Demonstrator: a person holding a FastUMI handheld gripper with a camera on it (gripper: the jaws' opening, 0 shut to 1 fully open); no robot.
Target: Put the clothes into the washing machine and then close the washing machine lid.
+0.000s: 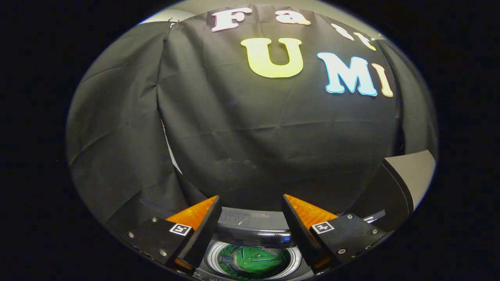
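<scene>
Claw [252, 203] open, empty, above washing machine [250, 228]; green clothes [256, 260] in drum btwn fingers.

Ahead of me hung the booth wall [254, 136], black cloth draped in loose folds and creases, its panels overlapping at a seam. A pale wall [183, 8] showed above the cloth's top edge, and a light grey panel [416, 171] leaned beside it.

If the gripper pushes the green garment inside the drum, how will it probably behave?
The green garment lies crumpled in the washing machine drum, so it is probably floppy and light. It would likely fold rather than slide. The gripper is open above it.
</scene>
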